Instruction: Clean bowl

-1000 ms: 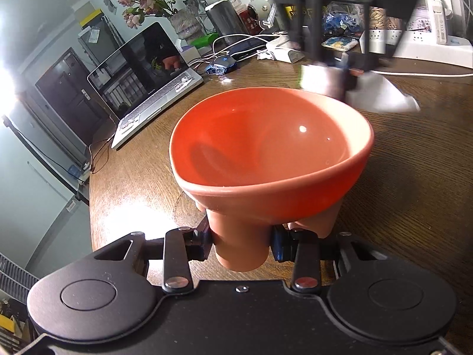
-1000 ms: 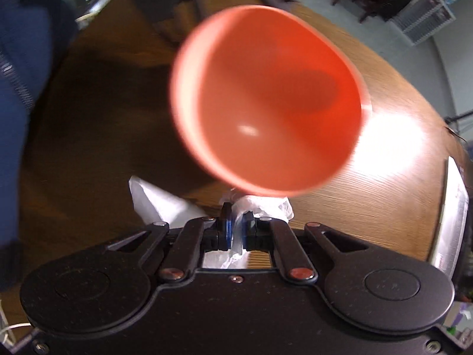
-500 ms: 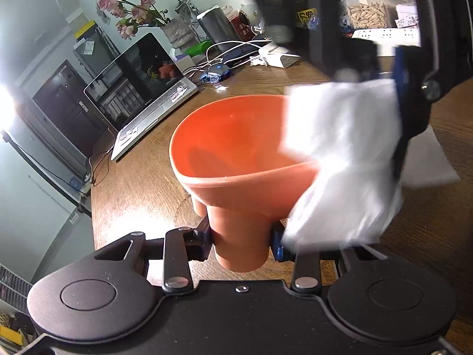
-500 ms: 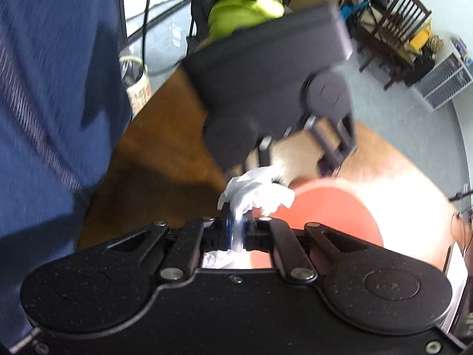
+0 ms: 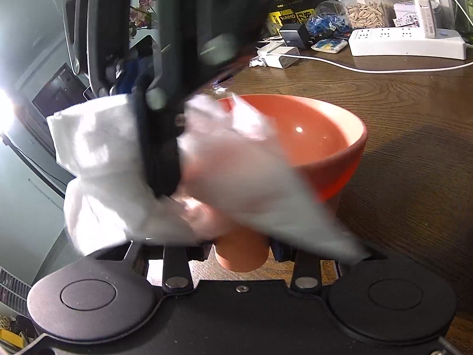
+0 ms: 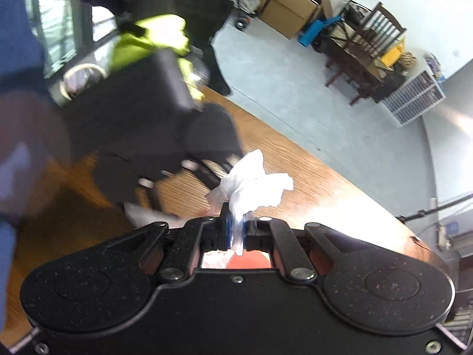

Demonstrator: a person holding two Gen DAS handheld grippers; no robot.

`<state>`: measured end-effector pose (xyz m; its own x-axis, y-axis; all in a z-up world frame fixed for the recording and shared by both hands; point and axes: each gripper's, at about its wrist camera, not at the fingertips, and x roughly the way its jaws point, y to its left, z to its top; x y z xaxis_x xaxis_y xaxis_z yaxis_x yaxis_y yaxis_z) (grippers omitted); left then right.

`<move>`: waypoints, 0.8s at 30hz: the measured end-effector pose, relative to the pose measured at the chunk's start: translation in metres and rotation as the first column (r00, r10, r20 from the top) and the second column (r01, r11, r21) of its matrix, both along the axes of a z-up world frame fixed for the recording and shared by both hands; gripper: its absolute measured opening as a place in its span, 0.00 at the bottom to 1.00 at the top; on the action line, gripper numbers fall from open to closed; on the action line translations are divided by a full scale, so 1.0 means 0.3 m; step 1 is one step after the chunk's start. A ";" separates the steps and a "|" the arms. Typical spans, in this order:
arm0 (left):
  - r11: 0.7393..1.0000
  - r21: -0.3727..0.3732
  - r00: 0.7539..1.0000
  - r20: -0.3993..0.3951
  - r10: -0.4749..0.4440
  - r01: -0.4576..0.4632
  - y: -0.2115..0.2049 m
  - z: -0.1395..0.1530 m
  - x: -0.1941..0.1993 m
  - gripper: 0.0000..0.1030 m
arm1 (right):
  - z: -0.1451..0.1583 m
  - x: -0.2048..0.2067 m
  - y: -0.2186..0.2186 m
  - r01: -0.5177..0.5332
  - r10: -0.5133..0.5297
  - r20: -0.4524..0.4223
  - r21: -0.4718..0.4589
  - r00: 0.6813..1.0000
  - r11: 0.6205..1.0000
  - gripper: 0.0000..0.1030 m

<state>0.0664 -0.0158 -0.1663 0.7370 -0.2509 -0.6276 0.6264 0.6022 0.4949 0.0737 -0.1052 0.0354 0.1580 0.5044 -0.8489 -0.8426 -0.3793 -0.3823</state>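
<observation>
A: L gripper (image 5: 241,247) state?
B: Clamped on the foot of the orange bowl (image 5: 319,148), same as 1 s ago. Bowl is held tilted over the wooden table (image 5: 414,148), mouth facing away from the L cam, in the same spot in the L view as before.

A: R gripper (image 6: 236,230)?
B: Pinched tight on the white tissue (image 6: 251,186). Pads close together, tissue bunched and sticking out past the tips.

A: Diff vs earlier frames?
B: 1 s ago, in the L view, the R gripper was at the far side of the bowl rim with the tissue low near the table. Half a sec ago the tissue hung across the bowl's right side. Now the R gripper (image 5: 159,148) crosses the left half of the L view, close to the lens, blurred. The tissue (image 5: 118,177) drapes over the bowl's near-left rim and wall and hides most of that side.

A: R view?
B: 1 s ago the bowl interior filled it. Now only a sliver of orange (image 6: 251,261) shows behind the finger bases. Beyond: the L gripper (image 6: 153,136), blurred, in a hand (image 6: 153,38) wearing a yellow-green glove.

A: Rest of the table?
B: Power strip (image 5: 408,43) and chargers far right.
</observation>
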 end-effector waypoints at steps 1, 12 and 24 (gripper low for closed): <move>1.000 -0.002 1.000 0.000 0.001 -0.001 0.000 -0.001 0.000 0.36 | -0.002 0.017 0.021 0.009 -0.009 0.002 0.001 1.000 1.000 0.06; 1.000 -0.005 1.000 0.000 -0.002 0.002 -0.006 -0.005 -0.006 0.36 | -0.051 0.210 0.031 0.172 -0.171 0.050 -0.029 0.984 0.985 0.06; 1.000 -0.002 1.000 0.004 0.000 0.000 0.002 -0.004 -0.010 0.36 | -0.123 0.292 -0.175 0.272 -0.267 0.050 -0.143 0.962 0.952 0.06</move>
